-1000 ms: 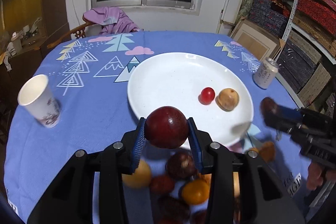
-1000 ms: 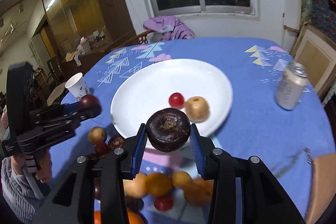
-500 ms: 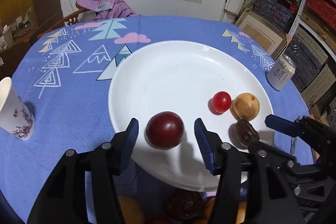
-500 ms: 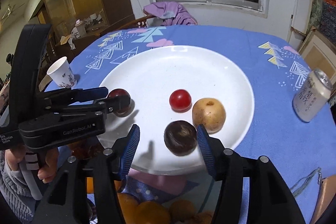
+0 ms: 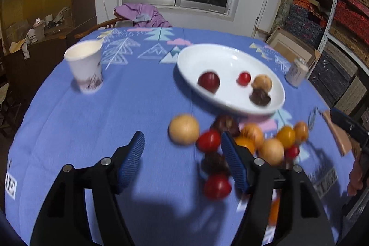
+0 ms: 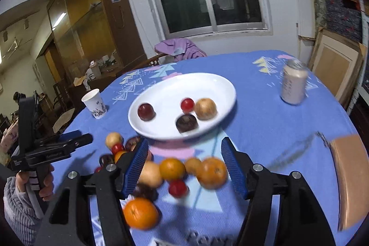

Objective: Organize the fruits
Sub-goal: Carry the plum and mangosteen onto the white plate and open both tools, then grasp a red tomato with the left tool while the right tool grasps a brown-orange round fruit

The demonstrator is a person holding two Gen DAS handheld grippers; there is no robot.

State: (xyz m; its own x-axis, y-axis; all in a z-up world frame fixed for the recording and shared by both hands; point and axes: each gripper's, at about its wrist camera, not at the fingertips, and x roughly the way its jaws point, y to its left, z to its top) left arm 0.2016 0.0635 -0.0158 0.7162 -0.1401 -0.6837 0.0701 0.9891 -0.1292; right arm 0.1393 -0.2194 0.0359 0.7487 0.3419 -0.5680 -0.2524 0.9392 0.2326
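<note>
Here, left gripper (image 5: pixel 182 163) and right gripper (image 6: pixel 185 167) angled downward, jaws opening, empty

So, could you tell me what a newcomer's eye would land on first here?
Probably the white plate mid-table, holding four fruits, among them a dark red plum at its left. Next, the loose fruit pile on the blue tablecloth nearer the camera, framed by the empty right claw.

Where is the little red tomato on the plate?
The small red tomato sits on the white plate, right beside the tan round fruit and just behind the dark brown fruit in the right wrist view.
</note>
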